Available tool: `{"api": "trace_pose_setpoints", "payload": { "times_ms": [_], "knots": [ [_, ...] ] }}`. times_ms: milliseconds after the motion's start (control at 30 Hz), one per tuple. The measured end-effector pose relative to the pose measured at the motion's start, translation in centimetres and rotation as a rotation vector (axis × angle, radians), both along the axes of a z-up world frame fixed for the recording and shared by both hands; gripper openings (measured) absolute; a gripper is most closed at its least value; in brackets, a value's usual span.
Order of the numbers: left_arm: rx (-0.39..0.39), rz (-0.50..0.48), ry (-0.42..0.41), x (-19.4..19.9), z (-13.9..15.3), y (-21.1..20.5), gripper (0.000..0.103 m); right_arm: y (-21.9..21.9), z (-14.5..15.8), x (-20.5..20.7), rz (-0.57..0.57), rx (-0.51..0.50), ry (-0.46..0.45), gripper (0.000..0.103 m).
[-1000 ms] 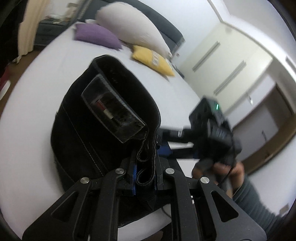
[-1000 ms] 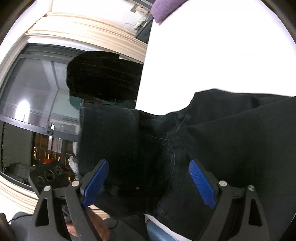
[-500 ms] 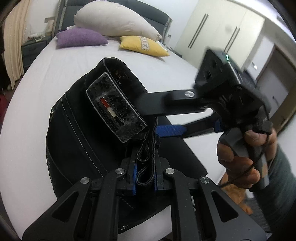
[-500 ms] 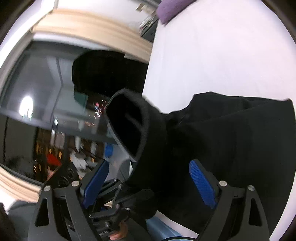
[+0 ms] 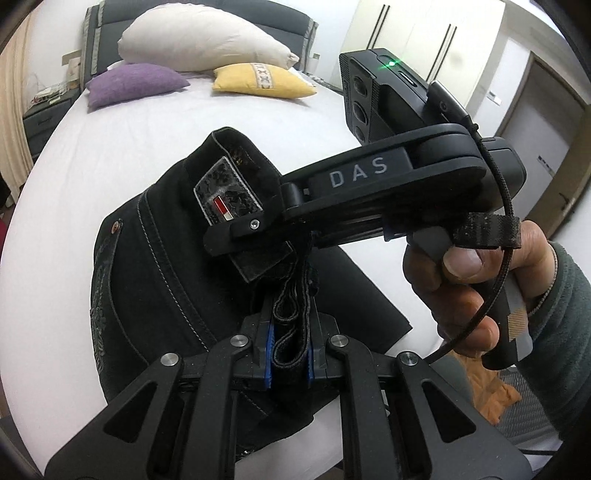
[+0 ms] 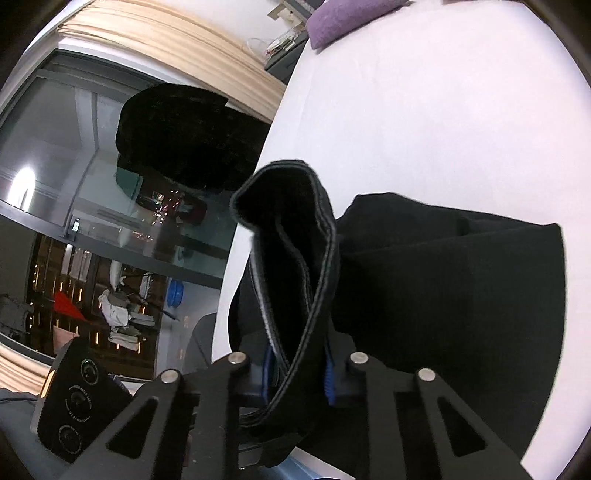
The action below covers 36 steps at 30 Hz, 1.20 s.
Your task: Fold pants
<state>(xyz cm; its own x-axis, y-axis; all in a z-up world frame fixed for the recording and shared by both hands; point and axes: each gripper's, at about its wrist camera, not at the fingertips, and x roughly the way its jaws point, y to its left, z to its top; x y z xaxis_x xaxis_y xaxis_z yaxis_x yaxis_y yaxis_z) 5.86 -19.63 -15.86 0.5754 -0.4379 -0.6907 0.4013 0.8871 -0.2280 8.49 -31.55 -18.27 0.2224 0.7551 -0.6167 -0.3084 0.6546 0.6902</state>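
Black pants (image 5: 155, 295) lie bunched on the white bed (image 5: 184, 122), their waistband lifted off the sheet. My left gripper (image 5: 290, 354) is shut on a folded stretch of that waistband. In the left wrist view my right gripper (image 5: 240, 236) reaches in from the right, held by a hand (image 5: 461, 277), and bites the waistband beside the leather label (image 5: 227, 199). In the right wrist view the right gripper (image 6: 298, 376) is closing, its blue pads (image 6: 269, 373) pressing both sides of the waistband loop (image 6: 295, 258). The rest of the pants (image 6: 443, 295) spreads to the right.
A white pillow (image 5: 199, 37), a purple pillow (image 5: 133, 83) and a yellow pillow (image 5: 258, 79) sit at the head of the bed. A wardrobe (image 5: 424, 33) stands behind. An orange cloth (image 5: 491, 391) lies on the floor. A dark window (image 6: 55, 166) lies beyond the bed's edge.
The right gripper's jaws went from wide apart to closed on the waistband. The left gripper brought its held waistband closer to the right gripper, which now fills more of the left wrist view.
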Motion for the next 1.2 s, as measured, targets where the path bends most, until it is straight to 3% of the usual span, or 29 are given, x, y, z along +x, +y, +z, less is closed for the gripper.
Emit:
{"api": "trace_pose_setpoints", "payload": {
  "times_ms": [500,833,933,1067,1200],
  "knots": [
    [0.038,-0.106,0.019,2.9,-1.3,-6.3,0.010,-6.4,-0.9,-0.4,-0.079,-0.027,0.000,0.017],
    [0.081,-0.158,0.103,6.0,-5.8,-9.9,0.010,-10.9,-6.9,0.5,-0.147,0.057,0.120,0.016],
    [0.037,-0.164,0.155,7.4,-6.8,-9.3,0.015,-11.8,-9.2,0.5,-0.172,0.114,0.163,0.022],
    [-0.047,-0.179,0.176,7.7,-5.6,-6.9,0.021,-12.4,-9.4,0.0,-0.189,0.170,0.154,0.034],
    [-0.107,-0.159,0.120,6.6,-3.3,-2.2,0.028,-13.9,-8.1,-0.9,-0.269,0.135,0.135,0.050]
  ]
}}
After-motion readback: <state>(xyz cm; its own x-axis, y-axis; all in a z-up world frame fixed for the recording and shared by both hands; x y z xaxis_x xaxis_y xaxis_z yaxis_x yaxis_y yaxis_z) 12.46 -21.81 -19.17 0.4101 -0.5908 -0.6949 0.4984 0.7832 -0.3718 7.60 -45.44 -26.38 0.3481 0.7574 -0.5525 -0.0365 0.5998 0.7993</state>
